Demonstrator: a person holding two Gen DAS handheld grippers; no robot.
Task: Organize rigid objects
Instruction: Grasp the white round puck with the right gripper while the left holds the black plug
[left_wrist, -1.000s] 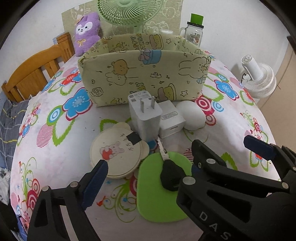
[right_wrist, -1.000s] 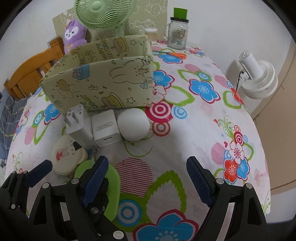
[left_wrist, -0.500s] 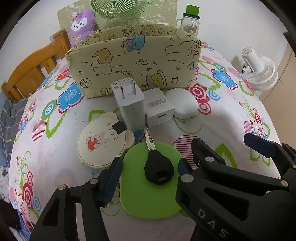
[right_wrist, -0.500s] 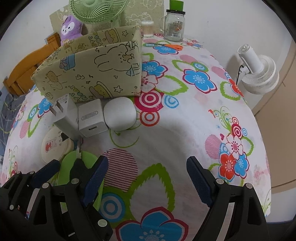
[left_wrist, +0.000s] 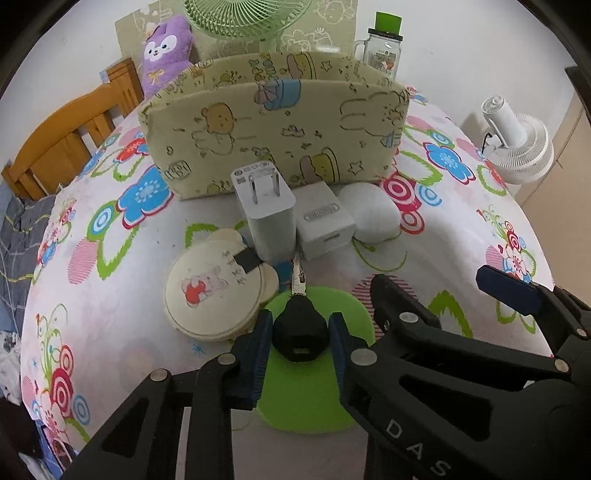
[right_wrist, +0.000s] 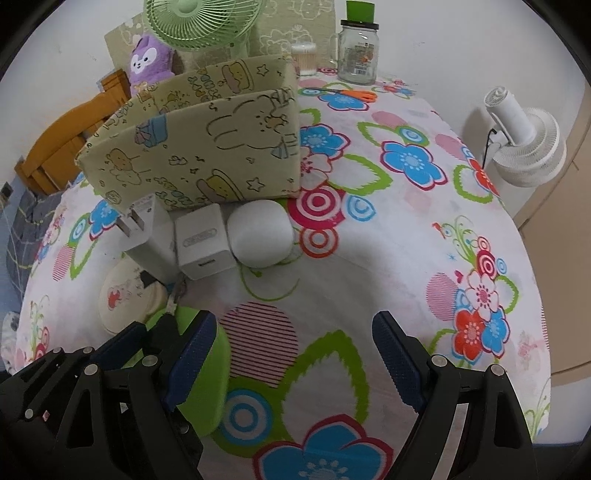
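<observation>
My left gripper (left_wrist: 300, 336) is shut on the black head of a key (left_wrist: 300, 330) that lies on a green pad (left_wrist: 306, 391). The key's metal blade points toward a tall white charger (left_wrist: 264, 210). A smaller white charger (left_wrist: 323, 221) and a white rounded case (left_wrist: 369, 212) sit beside it. A round cream compact (left_wrist: 210, 295) lies left of the key. A yellow cartoon fabric box (left_wrist: 273, 129) stands behind them. My right gripper (right_wrist: 291, 362) is open and empty over bare tablecloth, just right of the left gripper (right_wrist: 147, 341).
A green fan (right_wrist: 199, 18), a purple plush (right_wrist: 147, 61), a glass jar (right_wrist: 358, 48) and orange scissors (right_wrist: 354, 94) stand at the back. A white fan (right_wrist: 524, 136) is beyond the table's right edge. A wooden chair (left_wrist: 62, 140) is at left.
My left gripper has moved forward and closed its fingers onto the key's black head. The right gripper has stayed open and shifted little.
</observation>
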